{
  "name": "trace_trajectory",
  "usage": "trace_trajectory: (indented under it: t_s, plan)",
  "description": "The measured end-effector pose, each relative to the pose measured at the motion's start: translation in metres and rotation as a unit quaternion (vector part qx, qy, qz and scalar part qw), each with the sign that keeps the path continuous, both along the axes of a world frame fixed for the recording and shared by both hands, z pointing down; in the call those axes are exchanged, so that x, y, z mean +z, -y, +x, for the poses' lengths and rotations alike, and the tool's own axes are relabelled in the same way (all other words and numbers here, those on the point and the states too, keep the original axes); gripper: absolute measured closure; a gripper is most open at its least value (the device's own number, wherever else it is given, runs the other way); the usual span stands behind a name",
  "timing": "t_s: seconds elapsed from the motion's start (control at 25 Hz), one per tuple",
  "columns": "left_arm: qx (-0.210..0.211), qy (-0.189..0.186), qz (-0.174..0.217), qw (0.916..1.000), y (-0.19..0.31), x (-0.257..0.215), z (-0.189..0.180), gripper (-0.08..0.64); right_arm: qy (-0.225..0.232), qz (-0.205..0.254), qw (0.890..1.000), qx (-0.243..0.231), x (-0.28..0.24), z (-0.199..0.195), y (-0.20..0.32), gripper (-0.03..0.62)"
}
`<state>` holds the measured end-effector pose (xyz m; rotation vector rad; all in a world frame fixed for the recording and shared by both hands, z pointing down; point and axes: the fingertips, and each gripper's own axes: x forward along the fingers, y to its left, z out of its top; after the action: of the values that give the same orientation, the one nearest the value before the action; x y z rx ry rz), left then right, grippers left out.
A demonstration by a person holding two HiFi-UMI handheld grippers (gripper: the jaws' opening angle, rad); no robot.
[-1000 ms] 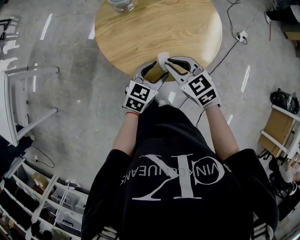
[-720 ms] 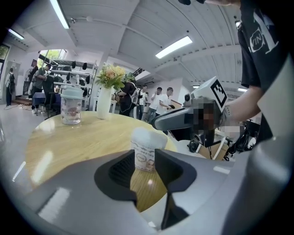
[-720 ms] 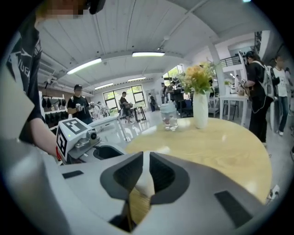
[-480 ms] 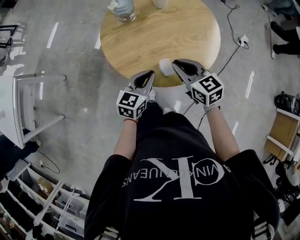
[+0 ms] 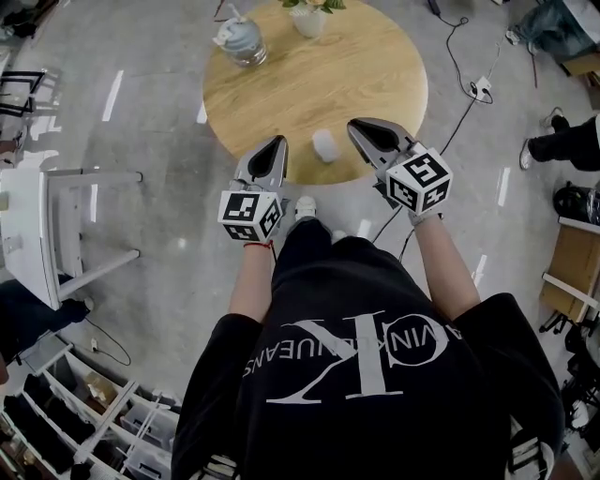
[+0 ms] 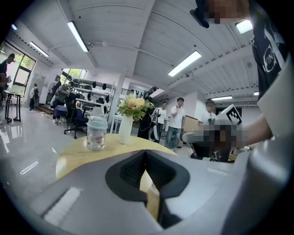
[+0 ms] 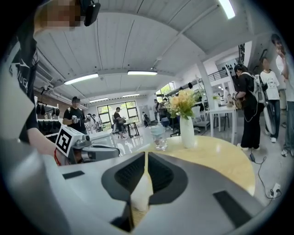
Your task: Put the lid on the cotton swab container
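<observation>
The left gripper (image 5: 278,141) has its jaws fully together. They have just been closing, and nothing lies between the pads. In the head view its tip sits over the near rim of the round light-wood table (image 5: 309,84), and it points away from the person across the table top.

The right gripper (image 5: 353,124) also has its jaws narrow: in its own view the tips meet along a single line, and no object is clamped. It is held at the same rim, to the right of the left gripper, and angled slightly inward. Each gripper carries its marker cube at the rear, nearest the person.

The small white cylindrical cotton swab container (image 5: 324,145) stands upright on the table, close to the near edge. It is between the two grippers and apart from both. From above, its top shows as a plain white surface (the seam between lid and body is too small to make out).

On the far side of the table stand a clear glass jar with a pale blue lid (image 5: 242,39) and a white vase holding yellow and white flowers (image 5: 309,17). The two are near each other and well apart from the container.

A white chair (image 5: 37,225) stands on the grey floor (image 5: 150,141), left of the table.
</observation>
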<state>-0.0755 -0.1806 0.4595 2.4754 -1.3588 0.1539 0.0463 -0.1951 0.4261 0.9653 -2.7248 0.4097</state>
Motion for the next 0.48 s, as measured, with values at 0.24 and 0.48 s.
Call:
trace_trajectory:
  t_s: [0.24, 0.48]
  plan:
    - [-0.013, -0.001, 0.025, 0.9996, 0.007, -0.024, -0.003, 0.549, 0.023, 0.025, 0.999, 0.013, -0.023, 0.01, 0.006, 0.561]
    - [-0.036, -0.007, 0.049, 0.9981, 0.008, -0.046, -0.012, 0.549, 0.038, 0.052, 0.998, 0.023, -0.046, 0.015, 0.006, 0.561]
